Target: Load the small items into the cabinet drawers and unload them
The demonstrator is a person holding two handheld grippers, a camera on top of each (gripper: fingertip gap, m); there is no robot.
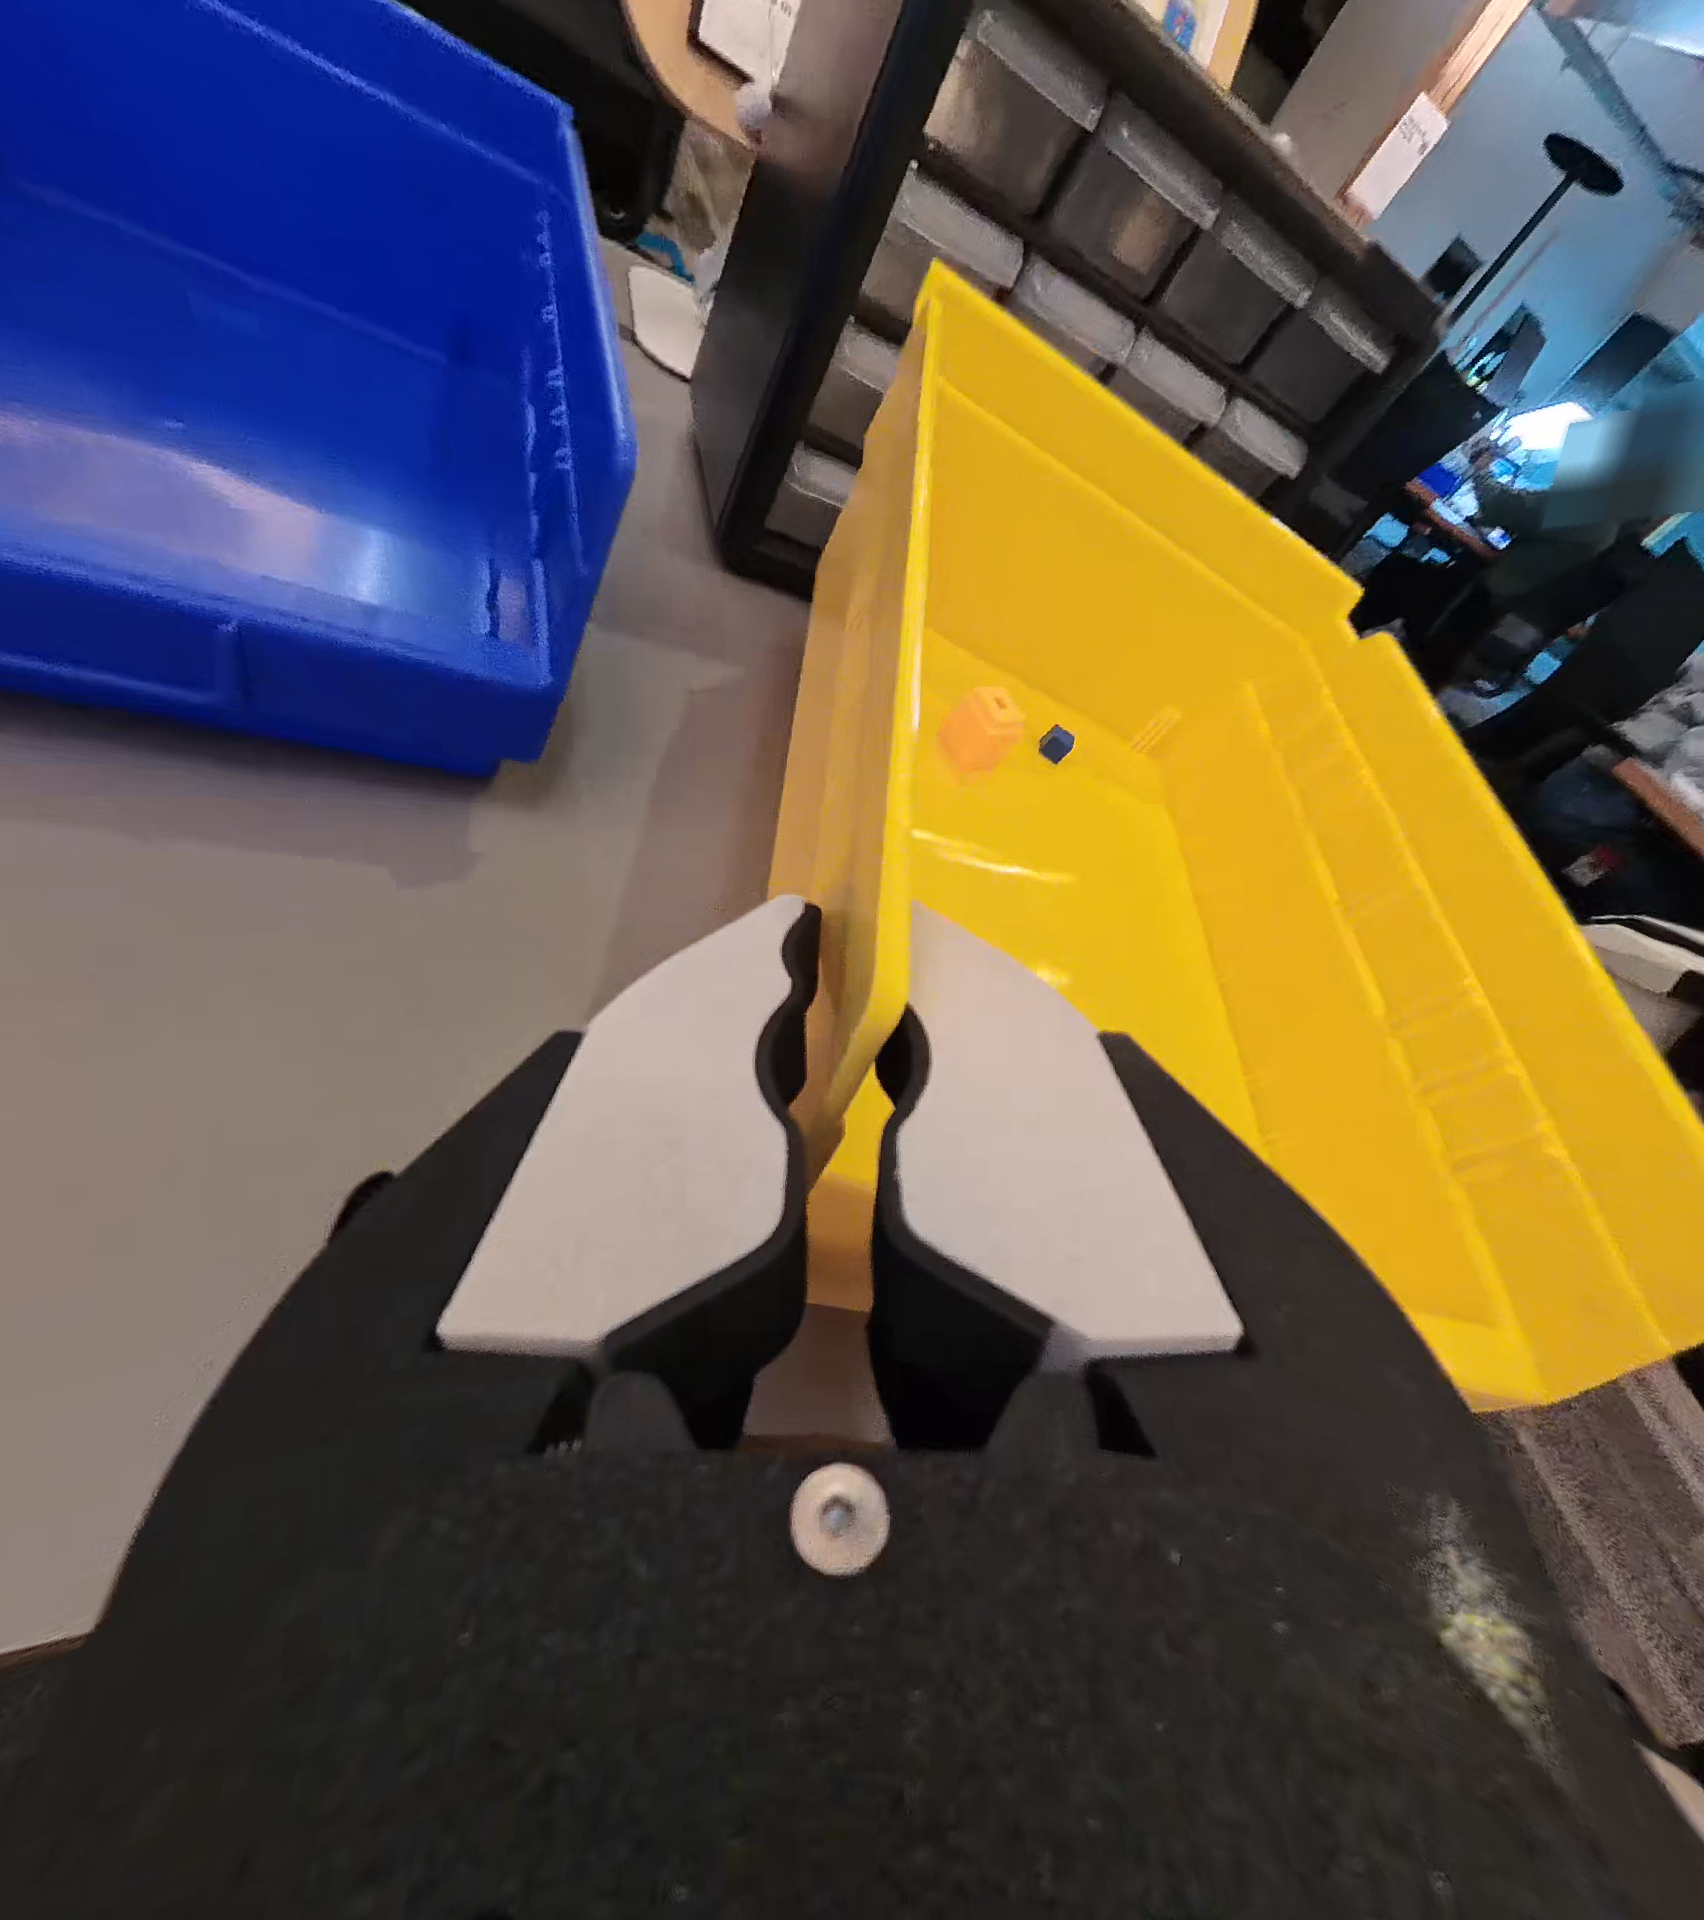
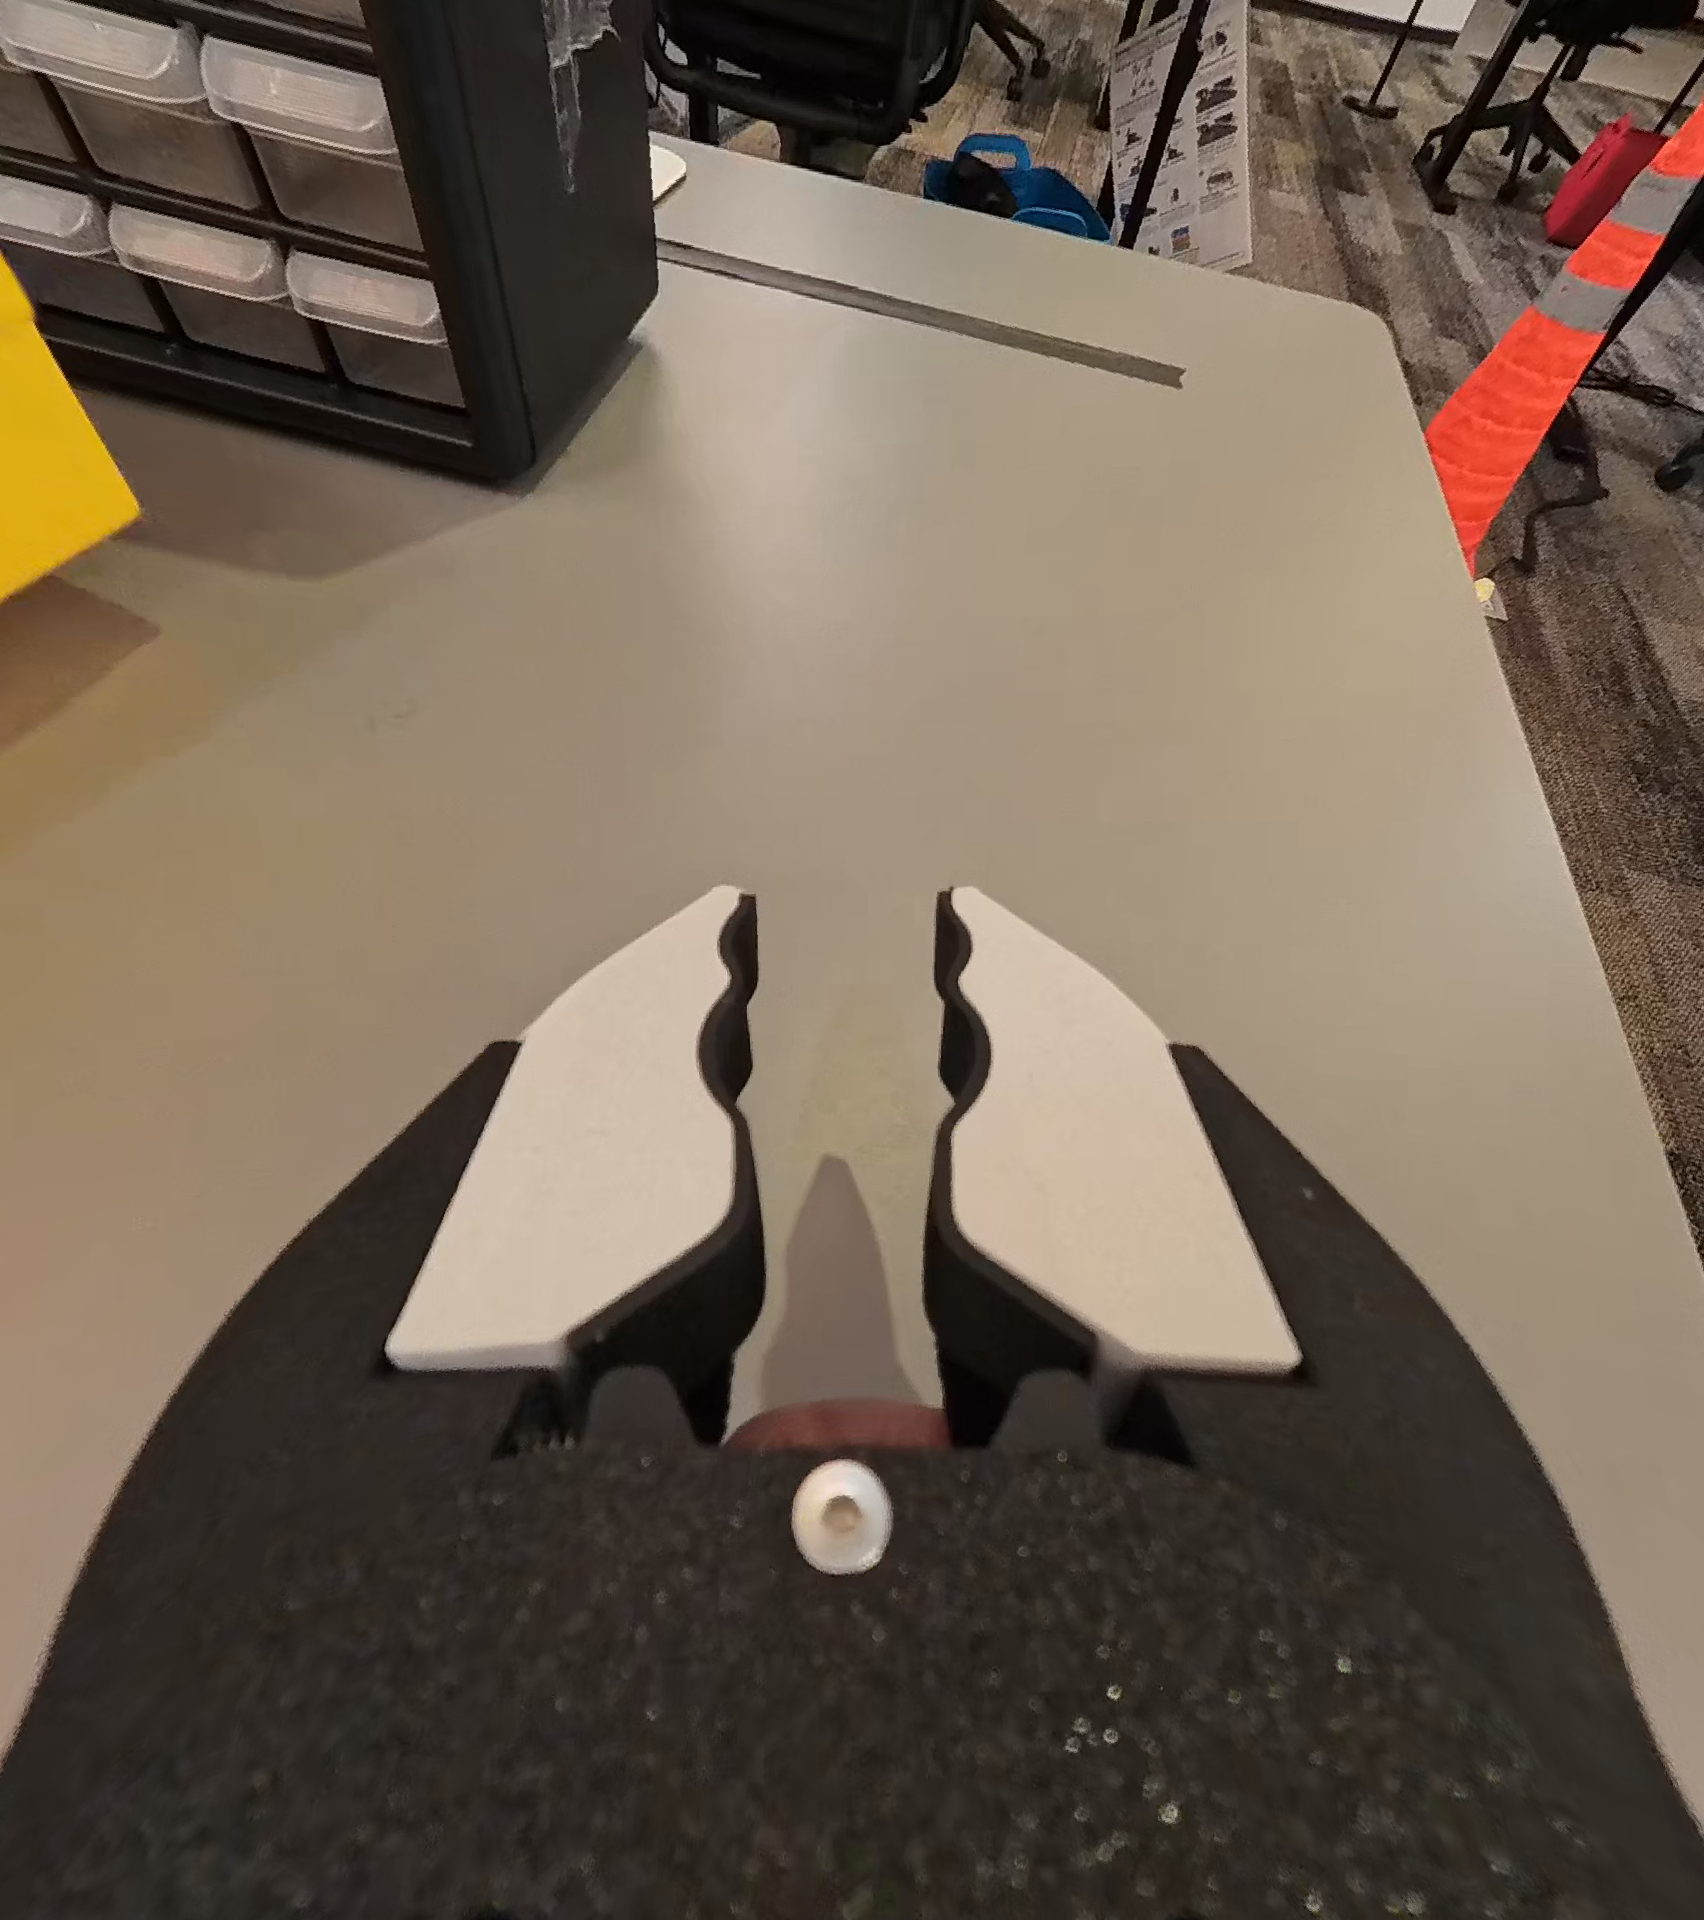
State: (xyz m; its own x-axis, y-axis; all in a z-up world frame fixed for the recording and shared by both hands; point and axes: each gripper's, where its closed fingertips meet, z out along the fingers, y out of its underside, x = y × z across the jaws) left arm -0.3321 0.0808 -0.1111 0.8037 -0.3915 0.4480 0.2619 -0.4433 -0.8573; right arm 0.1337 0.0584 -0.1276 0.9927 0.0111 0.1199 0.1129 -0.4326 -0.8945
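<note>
While the left gripper (image 1: 858,997) has its jaws nearly closed, they pinch the near side wall of the yellow bin (image 1: 1066,582), one finger outside and one inside. Bin looks tilted and lifted off the surface (image 2: 827,644) at its near end; in the right wrist view its yellow corner hangs over a shadow. Can't tell whether the far end is touching down.

Right gripper (image 2: 846,904) hovers over bare surface, jaws partly open, holding nothing.

Inside the bin, toward the far end of the floor: an orange block (image 1: 981,727) and a small blue cube (image 1: 1057,744) just beside it, apart from each other. A thin yellowish piece sits by the right wall, too small to identify. Those are the only small items visible.

To the left, a blue bin (image 1: 256,416) rests on the surface; no items visible in it.

Behind both bins, the drawer cabinet (image 2: 474,239) stands with its black frame and clear drawers. Every drawer I can see is pushed in; contents unreadable through the plastic.

Progress call: loose items are in the yellow bin, none in either gripper, no drawer open. Can't tell whether this is pre-load or post-unload. If pre-load, everything remains: open a drawer, move items in, then reverse. Tilted bin suggests tipping or repositioning it.
</note>
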